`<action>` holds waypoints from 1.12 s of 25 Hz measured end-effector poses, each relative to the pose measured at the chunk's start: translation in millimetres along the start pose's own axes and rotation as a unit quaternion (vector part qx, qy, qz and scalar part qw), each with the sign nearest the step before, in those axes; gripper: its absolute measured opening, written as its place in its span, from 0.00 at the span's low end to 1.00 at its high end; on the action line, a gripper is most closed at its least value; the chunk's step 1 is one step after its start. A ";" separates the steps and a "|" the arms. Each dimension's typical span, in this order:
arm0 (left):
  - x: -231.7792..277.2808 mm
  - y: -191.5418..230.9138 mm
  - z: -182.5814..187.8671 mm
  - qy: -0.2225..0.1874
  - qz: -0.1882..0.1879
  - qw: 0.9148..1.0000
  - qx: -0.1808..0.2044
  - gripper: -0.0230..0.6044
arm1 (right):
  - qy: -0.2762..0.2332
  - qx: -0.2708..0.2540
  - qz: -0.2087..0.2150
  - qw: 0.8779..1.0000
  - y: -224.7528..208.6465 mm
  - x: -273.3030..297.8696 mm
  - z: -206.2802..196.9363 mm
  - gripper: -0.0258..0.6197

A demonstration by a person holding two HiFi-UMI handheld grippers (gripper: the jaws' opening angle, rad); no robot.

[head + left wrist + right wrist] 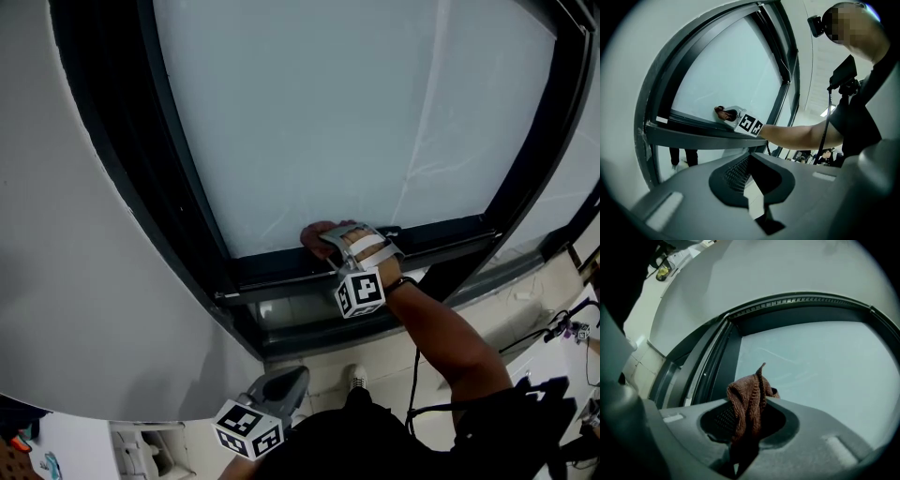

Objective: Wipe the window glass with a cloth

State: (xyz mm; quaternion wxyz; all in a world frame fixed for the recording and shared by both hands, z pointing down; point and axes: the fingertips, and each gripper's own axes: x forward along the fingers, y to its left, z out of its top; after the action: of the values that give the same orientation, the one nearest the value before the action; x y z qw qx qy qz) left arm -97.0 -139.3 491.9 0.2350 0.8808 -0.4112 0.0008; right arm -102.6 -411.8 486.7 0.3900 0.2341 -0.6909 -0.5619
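The right tool (345, 246) is pinched shut on the cloth (747, 398), a brown knitted rag. In the right gripper view its jaws close on the rag's lower part, and the bunched upper part pokes out past the tips towards 12 o'clock, with a small peak at the top. In the head view the cloth (319, 234) sits just at 10 o'clock of that tool, at the bottom edge of the window glass (356, 112), around 6 o'clock on the pane. It is right where the glass meets the dark frame (281, 274). The left gripper view shows the same spot from the side, with the cloth (723, 112) against the foot of the pane and the marker cube just behind it on the outstretched forearm (797, 135). Whether the rag presses flat on the glass or only on the rail cannot be told. The left tool (752, 174) has its jaws a narrow slit apart, with pale floor showing through and nothing between them. In the head view it (286, 382) hangs well apart from the window, at about 7 o'clock of the right tool and below the sill.
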 end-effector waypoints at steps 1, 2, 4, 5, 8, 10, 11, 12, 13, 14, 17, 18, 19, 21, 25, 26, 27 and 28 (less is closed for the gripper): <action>0.3 0.6 -1.1 0.000 -0.001 1.000 -0.001 0.06 | 0.003 0.002 0.001 1.000 0.6 -0.3 -0.2 0.15; 0.5 1.2 -1.5 0.000 -0.002 1.000 -0.002 0.06 | 0.005 0.003 0.000 1.000 0.7 -0.1 -0.6 0.15; 0.8 2.6 -3.8 0.001 -0.002 1.000 -0.003 0.06 | 0.007 0.003 -0.001 1.000 1.9 1.2 -0.6 0.15; 1.0 3.3 -5.5 0.002 -0.003 1.000 -0.004 0.06 | 0.007 0.001 -0.002 1.000 2.7 1.8 -0.1 0.15; 3.3 1.5 -5.1 0.002 -0.005 1.000 -0.006 0.06 | 0.004 -0.008 -0.002 1.000 5.9 4.7 0.4 0.15; 4.9 -1.5 -4.6 0.000 -0.011 1.000 -0.004 0.06 | 0.002 -0.006 0.009 1.000 7.7 5.3 0.4 0.15; 4.7 -2.8 -4.2 0.000 -0.014 1.000 -0.002 0.06 | 0.002 0.002 0.016 1.000 6.6 4.3 1.6 0.15; 4.1 -3.8 -4.3 0.000 -0.016 1.000 0.000 0.06 | 0.001 0.015 0.021 1.000 3.8 2.2 3.5 0.15; 3.3 -5.0 -4.3 0.000 -0.018 1.000 0.001 0.06 | -0.001 0.026 0.024 0.999 -1.0 -1.4 5.9 0.15; 2.4 -6.6 -3.5 -0.001 -0.019 1.000 0.000 0.06 | -0.004 0.037 0.024 0.999 -7.5 -6.7 8.3 0.15; -0.9 -10.7 -1.0 -0.001 -0.020 1.000 -0.005 0.06 | -0.011 0.061 0.008 0.998 -32.4 -27.8 15.1 0.15; -1.4 -12.2 -3.5 0.001 -0.024 1.000 -0.006 0.06 | -0.014 0.069 0.003 0.997 -39.8 -34.2 16.8 0.15; -1.6 -14.8 -6.6 0.005 -0.030 1.000 -0.006 0.06 | -0.016 0.078 -0.002 0.997 -46.9 -40.4 18.2 0.15; -0.2 -22.0 -14.6 0.018 -0.045 0.999 -0.004 0.06 | -0.018 0.097 -0.014 0.995 -63.0 -53.9 21.0 0.15; 4.0 -32.9 -26.3 0.040 -0.066 0.997 0.004 0.06 | -0.017 0.118 -0.045 0.992 -92.9 -80.6 21.4 0.15; 4.3 -34.9 -26.4 0.041 -0.068 0.997 0.006 0.06 | -0.017 0.118 -0.052 0.992 -97.6 -86.5 19.4 0.15; 4.7 -36.2 -25.1 0.040 -0.067 0.997 0.009 0.06 | -0.017 0.116 -0.057 0.992 -102.9 -92.8 17.1 0.15; 5.4 -37.0 -22.0 0.038 -0.065 0.997 0.013 0.06 | -0.015 0.113 -0.062 0.992 -109.8 -99.3 14.6 0.15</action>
State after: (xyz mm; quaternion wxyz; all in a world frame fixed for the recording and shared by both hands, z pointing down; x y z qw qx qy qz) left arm -62.3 -113.7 497.2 0.2381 0.9080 -0.3438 0.0244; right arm -68.7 -356.0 353.1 0.3155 0.3103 -0.7398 -0.5068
